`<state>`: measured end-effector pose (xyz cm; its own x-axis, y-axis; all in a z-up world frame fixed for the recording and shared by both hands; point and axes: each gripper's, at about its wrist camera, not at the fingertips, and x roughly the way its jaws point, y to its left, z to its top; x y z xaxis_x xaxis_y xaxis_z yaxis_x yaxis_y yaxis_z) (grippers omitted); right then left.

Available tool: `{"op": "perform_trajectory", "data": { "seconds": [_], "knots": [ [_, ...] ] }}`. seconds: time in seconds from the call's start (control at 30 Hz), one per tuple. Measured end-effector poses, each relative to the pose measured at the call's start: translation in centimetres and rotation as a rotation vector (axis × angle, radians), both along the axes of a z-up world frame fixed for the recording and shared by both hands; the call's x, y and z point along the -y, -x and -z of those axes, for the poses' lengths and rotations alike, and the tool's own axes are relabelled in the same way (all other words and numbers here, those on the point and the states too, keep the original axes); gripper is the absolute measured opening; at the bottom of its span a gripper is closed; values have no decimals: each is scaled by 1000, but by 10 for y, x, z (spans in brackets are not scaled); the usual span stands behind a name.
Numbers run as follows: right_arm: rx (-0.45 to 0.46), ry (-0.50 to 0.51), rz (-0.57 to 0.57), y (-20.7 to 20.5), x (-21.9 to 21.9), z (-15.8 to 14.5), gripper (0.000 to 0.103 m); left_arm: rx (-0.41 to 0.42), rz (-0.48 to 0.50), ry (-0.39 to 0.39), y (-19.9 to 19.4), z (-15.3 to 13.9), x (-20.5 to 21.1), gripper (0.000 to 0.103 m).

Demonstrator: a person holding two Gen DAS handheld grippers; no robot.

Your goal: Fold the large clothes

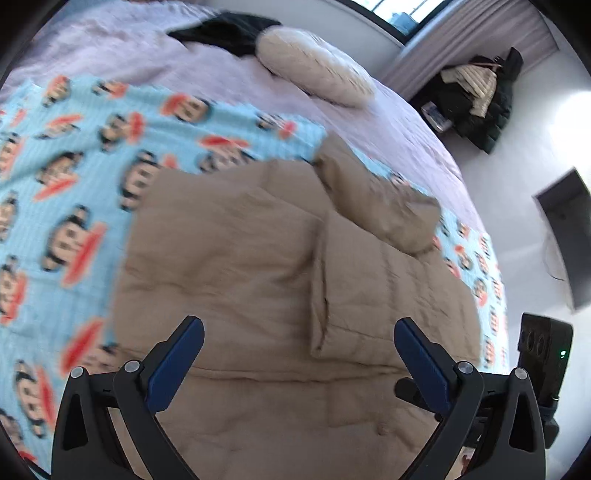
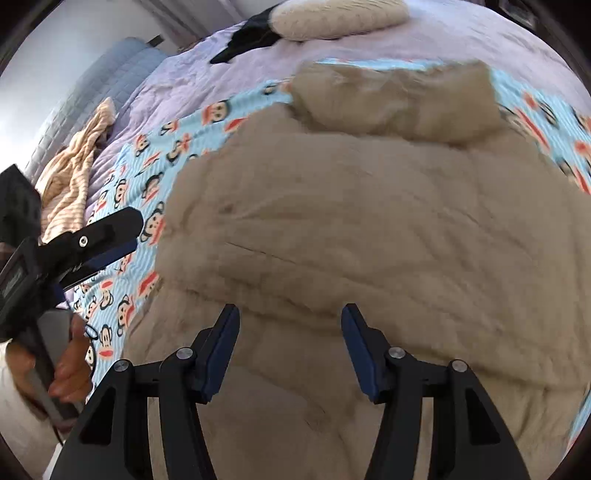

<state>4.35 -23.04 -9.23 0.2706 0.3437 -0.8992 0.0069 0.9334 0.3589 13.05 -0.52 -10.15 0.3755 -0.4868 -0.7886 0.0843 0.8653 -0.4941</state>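
Note:
A tan padded jacket [image 1: 258, 266] lies spread on a light blue monkey-print blanket [image 1: 66, 177] on the bed, one sleeve folded over its body and the hood [image 1: 373, 195] bunched at the far end. My left gripper [image 1: 298, 328] is open and empty, hovering over the jacket's near part. In the right wrist view the jacket [image 2: 369, 229] fills the middle, hood [image 2: 399, 99] at the far end. My right gripper [image 2: 290, 314] is open and empty above it. The left gripper [image 2: 110, 236] shows at the left over the blanket [image 2: 147, 177].
A lilac bedspread [image 1: 155, 55] covers the bed. A cream pillow [image 1: 317, 66] and a black garment [image 1: 225, 31] lie at the far end. A striped beige cloth [image 2: 70, 177] lies at the bed's left side. Dark clothes are piled on a stand [image 1: 476, 99] by the wall.

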Motion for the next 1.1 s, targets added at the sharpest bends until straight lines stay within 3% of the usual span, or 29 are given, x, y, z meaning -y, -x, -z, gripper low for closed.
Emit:
{"op": "perform_trajectory", "data": {
  "seconds": [0.1, 0.17, 0.23, 0.27, 0.3, 0.33, 0.4, 0.43, 0.47, 0.5, 0.7, 0.93, 1.0, 1.07, 1.1],
  "knots": [
    [-33, -5, 109, 18, 45, 2, 61, -22, 51, 3, -8, 14, 26, 103],
    [-66, -9, 234, 38, 91, 6, 61, -34, 81, -4, -13, 25, 42, 98],
    [-110, -27, 383, 57, 138, 12, 61, -75, 114, 6, -21, 39, 58, 63],
    [-127, -52, 458, 67, 162, 14, 61, -96, 124, 14, -24, 44, 64, 52],
    [-129, -95, 541, 77, 186, 17, 61, -116, 134, 23, -27, 48, 70, 30],
    [-122, -122, 597, 83, 201, 17, 61, -119, 139, 19, -28, 48, 74, 15],
    [-86, -169, 701, 91, 233, 17, 60, -72, 147, -11, -24, 37, 80, 14],
    [-64, -171, 730, 91, 242, 17, 40, -52, 152, -17, -21, 34, 79, 14],
    [-56, -156, 742, 89, 247, 17, 7, -33, 160, -27, -16, 30, 77, 14],
    [-53, -139, 750, 87, 250, 18, 6, -26, 163, -42, -13, 29, 74, 14],
    [-72, -101, 678, 67, 214, 40, 6, -78, 137, -160, -10, 55, 55, 14],
    [-94, -98, 604, 62, 199, 34, 13, -14, 63, -261, -1, 21, 32, 15],
    [-96, -99, 587, 62, 197, 29, 21, 10, 40, -292, 1, 12, 22, 15],
    [-87, -98, 572, 67, 197, 21, 47, 37, 18, -292, -1, 2, 17, 15],
    [-71, -85, 570, 70, 197, 13, 49, 48, 12, -281, -1, -2, 13, 15]
  ]
}}
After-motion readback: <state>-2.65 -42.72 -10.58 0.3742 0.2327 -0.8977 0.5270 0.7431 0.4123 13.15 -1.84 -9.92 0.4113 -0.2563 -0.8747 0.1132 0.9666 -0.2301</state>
